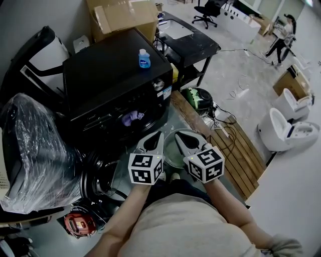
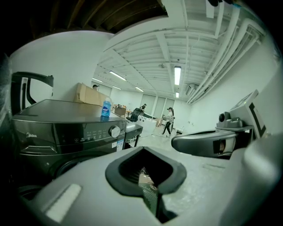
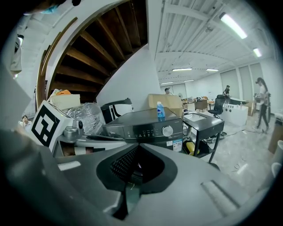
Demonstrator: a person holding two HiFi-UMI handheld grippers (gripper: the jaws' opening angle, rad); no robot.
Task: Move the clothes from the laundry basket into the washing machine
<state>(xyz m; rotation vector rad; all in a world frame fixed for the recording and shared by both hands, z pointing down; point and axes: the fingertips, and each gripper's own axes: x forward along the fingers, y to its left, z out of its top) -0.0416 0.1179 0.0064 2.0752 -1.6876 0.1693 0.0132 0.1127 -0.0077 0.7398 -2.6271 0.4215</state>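
Your left gripper (image 1: pixel 157 136) and right gripper (image 1: pixel 179 136): jaws pressed together, nothing held, side by side before black front-loading washing machine (image 1: pixel 110 75). Crumpled lilac garment (image 1: pixel 132 118) sits at machine's front opening, just beyond both jaw tips.

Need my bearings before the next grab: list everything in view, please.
washing machine: one, black, ahead of the person
garment: one, pale purple, in the washing machine's front opening
bottle: one, blue, upright on the washing machine's top
laundry basket: one, pale green, on the floor under the grippers
cardboard box: one, brown, behind the washing machine
table: one, black, right of the washing machine
plastic-wrapped bundle: one, clear wrap over something dark, far left
toilets: two, white, far right
left gripper: one, grey, jaws together, empty
right gripper: one, grey, jaws together, empty
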